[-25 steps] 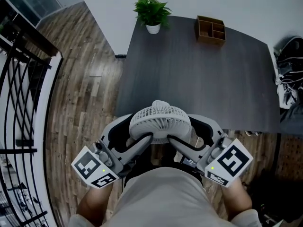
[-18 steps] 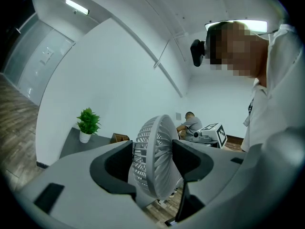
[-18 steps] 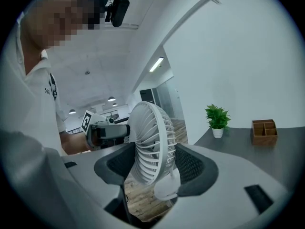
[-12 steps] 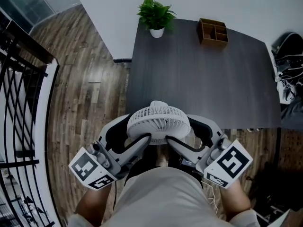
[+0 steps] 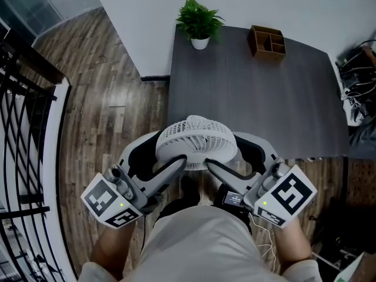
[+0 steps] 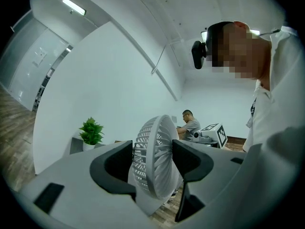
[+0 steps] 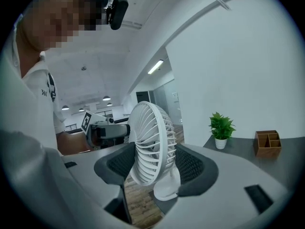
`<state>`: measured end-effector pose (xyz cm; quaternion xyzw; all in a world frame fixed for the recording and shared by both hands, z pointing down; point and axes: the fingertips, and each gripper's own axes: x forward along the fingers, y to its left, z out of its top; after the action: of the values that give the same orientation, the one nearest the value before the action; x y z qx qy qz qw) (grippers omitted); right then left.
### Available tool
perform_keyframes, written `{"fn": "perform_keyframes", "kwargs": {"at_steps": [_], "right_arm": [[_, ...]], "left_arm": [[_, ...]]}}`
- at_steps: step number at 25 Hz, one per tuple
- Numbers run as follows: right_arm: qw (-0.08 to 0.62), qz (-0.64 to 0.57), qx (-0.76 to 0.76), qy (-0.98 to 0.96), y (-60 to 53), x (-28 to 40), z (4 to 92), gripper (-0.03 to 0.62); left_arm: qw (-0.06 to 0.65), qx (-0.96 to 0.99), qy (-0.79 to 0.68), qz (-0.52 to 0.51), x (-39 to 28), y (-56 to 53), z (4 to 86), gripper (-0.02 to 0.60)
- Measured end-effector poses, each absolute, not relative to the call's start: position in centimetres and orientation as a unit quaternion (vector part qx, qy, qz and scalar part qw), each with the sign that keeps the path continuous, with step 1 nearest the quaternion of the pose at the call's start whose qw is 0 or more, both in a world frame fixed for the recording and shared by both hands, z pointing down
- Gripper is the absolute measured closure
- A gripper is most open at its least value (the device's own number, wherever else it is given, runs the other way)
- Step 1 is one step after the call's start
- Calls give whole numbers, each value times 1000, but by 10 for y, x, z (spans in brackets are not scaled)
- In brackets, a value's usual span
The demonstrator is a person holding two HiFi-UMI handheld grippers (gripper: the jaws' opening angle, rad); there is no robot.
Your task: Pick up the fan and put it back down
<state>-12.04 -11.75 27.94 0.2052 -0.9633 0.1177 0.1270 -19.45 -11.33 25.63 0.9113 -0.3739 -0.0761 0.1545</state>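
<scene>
A white desk fan (image 5: 197, 141) with a round grille hangs in the air just short of the dark table's front edge (image 5: 252, 148). My left gripper (image 5: 167, 153) is shut on its left side and my right gripper (image 5: 226, 154) on its right side. In the left gripper view the fan (image 6: 157, 175) stands edge-on, pinched between the jaws of the left gripper (image 6: 151, 152). In the right gripper view the fan (image 7: 145, 142) with its round foot sits between the padded jaws of the right gripper (image 7: 155, 159).
On the dark table's far edge stand a potted plant (image 5: 200, 17) and a wooden organizer (image 5: 267, 40). Cables and bags (image 5: 355, 93) lie at its right end. A black railing (image 5: 23, 128) runs along the left over wooden floor. A seated person (image 6: 189, 123) is across the room.
The fan, still held by both grippers, has drifted slightly forward toward the table edge. The head view has shifted a little, so the table sits further right.
</scene>
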Motion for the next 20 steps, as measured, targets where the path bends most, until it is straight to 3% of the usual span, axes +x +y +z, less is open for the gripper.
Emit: {"fn": "perform_keyframes", "kwargs": {"at_steps": [20], "right_arm": [[155,97,217,-959,-171,-156,287,330]], "left_arm": [[159,917,-359,-76,-230,-166,267,308]]}}
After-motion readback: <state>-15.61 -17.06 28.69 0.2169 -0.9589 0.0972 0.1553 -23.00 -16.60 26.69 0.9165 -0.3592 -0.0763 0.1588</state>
